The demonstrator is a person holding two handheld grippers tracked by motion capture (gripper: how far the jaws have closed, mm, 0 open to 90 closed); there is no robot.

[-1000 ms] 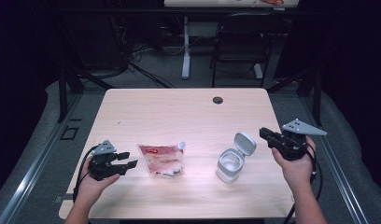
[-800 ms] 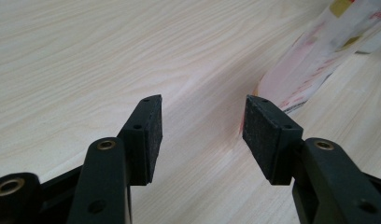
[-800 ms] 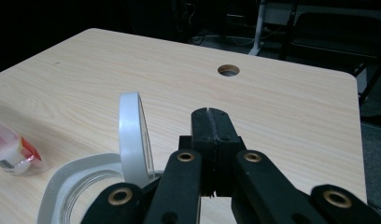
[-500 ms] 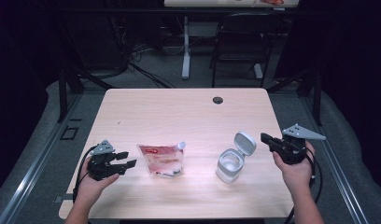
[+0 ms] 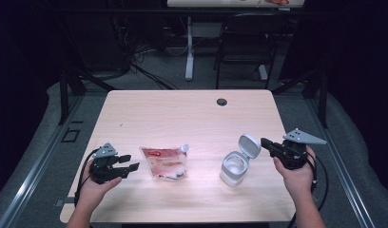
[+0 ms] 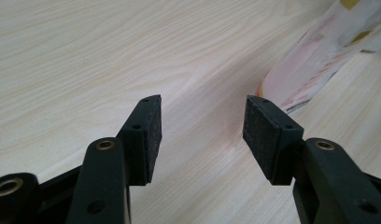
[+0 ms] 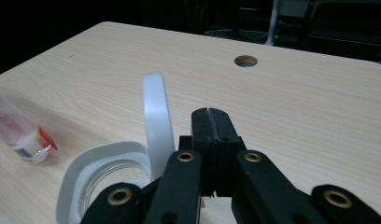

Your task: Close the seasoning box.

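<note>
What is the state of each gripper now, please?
Left gripper: open, holding nothing, beside the pouch.
Right gripper: shut, holding nothing.

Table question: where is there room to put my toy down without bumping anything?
The far half of the table, between the pouch and the round hole, is bare. The strip between pouch and white jar is free too. It is crowded near the left tongs and right tongs.

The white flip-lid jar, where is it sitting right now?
In the high view the white flip-lid jar stands open at the table's right front, just left of the right gripper, with the clear red-printed pouch farther left.
</note>
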